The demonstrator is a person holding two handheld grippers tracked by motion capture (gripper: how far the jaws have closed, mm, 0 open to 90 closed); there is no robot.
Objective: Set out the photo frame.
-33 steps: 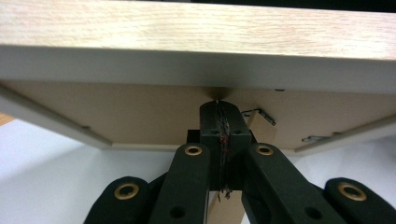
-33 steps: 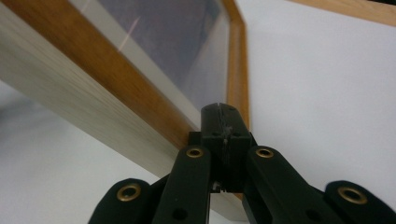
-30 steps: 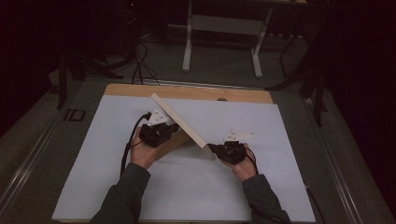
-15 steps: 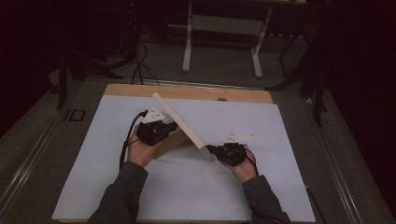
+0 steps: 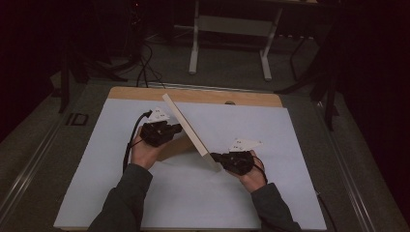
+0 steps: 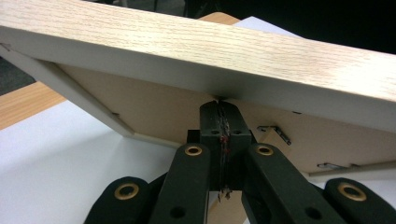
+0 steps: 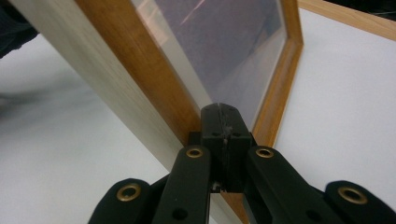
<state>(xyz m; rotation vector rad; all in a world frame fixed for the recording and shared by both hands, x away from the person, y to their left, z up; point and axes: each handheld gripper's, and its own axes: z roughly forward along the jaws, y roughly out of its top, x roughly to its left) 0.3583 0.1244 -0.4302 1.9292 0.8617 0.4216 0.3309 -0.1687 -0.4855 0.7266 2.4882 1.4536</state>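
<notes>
Change is small but readable: compared with a second ago, the picture frame [image 5: 188, 130] is tipped a little steeper and its upper edge is carried slightly further from the person, while both hands are kept almost where they were. The frame is now stood on its long edge on the white mat [image 5: 290, 193], running diagonally between the two claws.

The left gripper [image 5: 170, 131] is pressed against the frame's back side. In the left gripper view its jaws are seen closed flat together, tips touching the underside of the wooden rim [image 6: 233, 51], with the brown backing board [image 6: 154, 112] and small metal clips [image 6: 275, 132] just beyond the tips. Nothing appears to be pinched between them, though the very tips are partly hidden, so a thin hold cannot be ruled out.

The right gripper [image 5: 220, 158] is set at the frame's near corner. Its jaws are likewise clenched shut, with the glass front [image 7: 224, 51] directly ahead and the wooden rim [image 7: 140, 70] to the left of the tips.

The frame is therefore judged to be propped and steered by pushing, not clamped. Raising or turning it over is taken to be partway done, and a slip along the mat is the likely risk.
</notes>
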